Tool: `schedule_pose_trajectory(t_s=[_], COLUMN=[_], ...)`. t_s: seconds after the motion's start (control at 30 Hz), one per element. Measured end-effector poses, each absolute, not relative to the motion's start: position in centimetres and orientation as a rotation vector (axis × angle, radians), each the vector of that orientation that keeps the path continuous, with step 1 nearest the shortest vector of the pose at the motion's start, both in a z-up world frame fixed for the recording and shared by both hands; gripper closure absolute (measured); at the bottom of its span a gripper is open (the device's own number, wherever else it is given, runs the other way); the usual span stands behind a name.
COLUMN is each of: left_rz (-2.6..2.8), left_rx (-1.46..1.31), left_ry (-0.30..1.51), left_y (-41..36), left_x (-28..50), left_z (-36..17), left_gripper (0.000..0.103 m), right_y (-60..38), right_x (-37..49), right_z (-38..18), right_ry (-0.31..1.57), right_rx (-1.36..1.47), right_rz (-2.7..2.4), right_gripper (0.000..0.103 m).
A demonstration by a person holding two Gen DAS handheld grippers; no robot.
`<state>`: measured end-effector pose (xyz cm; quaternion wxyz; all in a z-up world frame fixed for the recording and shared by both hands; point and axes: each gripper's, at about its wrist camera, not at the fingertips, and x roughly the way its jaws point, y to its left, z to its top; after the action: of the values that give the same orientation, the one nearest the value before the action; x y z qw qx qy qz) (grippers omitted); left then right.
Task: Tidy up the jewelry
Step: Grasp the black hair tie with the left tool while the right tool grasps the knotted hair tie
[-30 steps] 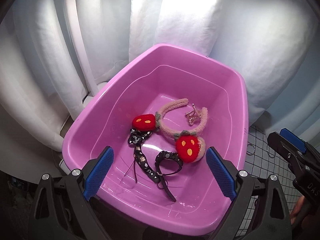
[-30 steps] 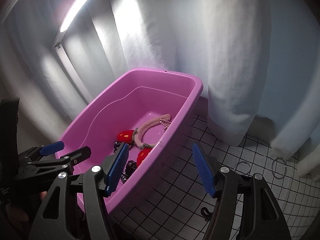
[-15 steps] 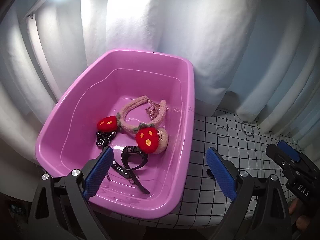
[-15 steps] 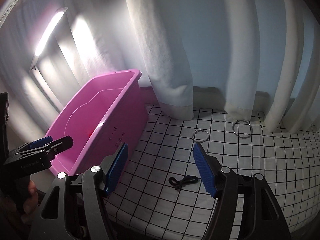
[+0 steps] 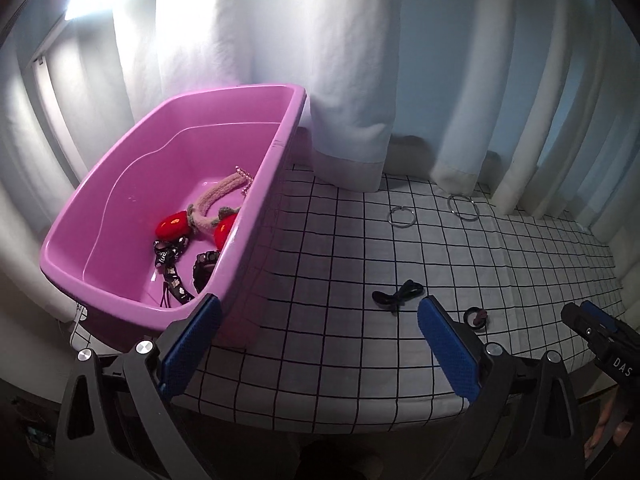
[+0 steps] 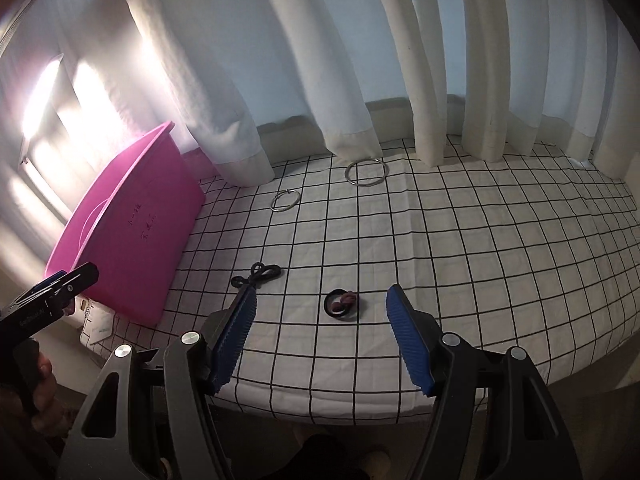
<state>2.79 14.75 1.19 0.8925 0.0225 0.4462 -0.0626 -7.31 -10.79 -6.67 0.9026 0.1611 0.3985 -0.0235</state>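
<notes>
A pink tub (image 5: 256, 184) (image 6: 132, 220) stands at the table's left end. It holds a plush strawberry headband (image 5: 208, 208) and black ribbon pieces (image 5: 172, 264). On the checked cloth lie a black hair tie (image 5: 398, 292) (image 6: 258, 273), a small black-and-pink hair tie (image 5: 476, 317) (image 6: 342, 303), and two metal rings (image 5: 401, 216) (image 5: 463, 207) (image 6: 285, 201) (image 6: 367, 173). My left gripper (image 5: 318, 334) is open and empty over the cloth beside the tub. My right gripper (image 6: 320, 322) is open and empty, just short of the small hair tie.
White curtains (image 6: 340, 60) hang along the back of the table and touch the cloth. The table's front edge (image 6: 360, 408) is close below both grippers. A paper (image 6: 98, 322) lies under the tub's near corner.
Both grippers have swung right, away from above the tub and out over the checked cloth. The loose hair ties and rings have come into view. Both grippers stay open.
</notes>
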Motion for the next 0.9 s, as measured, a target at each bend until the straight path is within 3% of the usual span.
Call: schedule_pose_trajectory(t_s=[0.33, 0.9], left_rz=[-0.249, -0.316], left_rx=[0.124, 0.177], left_ry=[0.889, 1.015], left_y=[8.9, 7.8], left_x=[0.2, 8.1], left_z=[-0.5, -12.7], left_gripper=[0.006, 0.006], right_y=[-13.0, -10.7], right_x=[-10.3, -4.7], right_z=[-10.3, -17.3], right_ry=[0.827, 0.856], right_rx=[0.392, 0.423], right_rz=[-0.070, -0.164], right_gripper=[0.038, 0.038])
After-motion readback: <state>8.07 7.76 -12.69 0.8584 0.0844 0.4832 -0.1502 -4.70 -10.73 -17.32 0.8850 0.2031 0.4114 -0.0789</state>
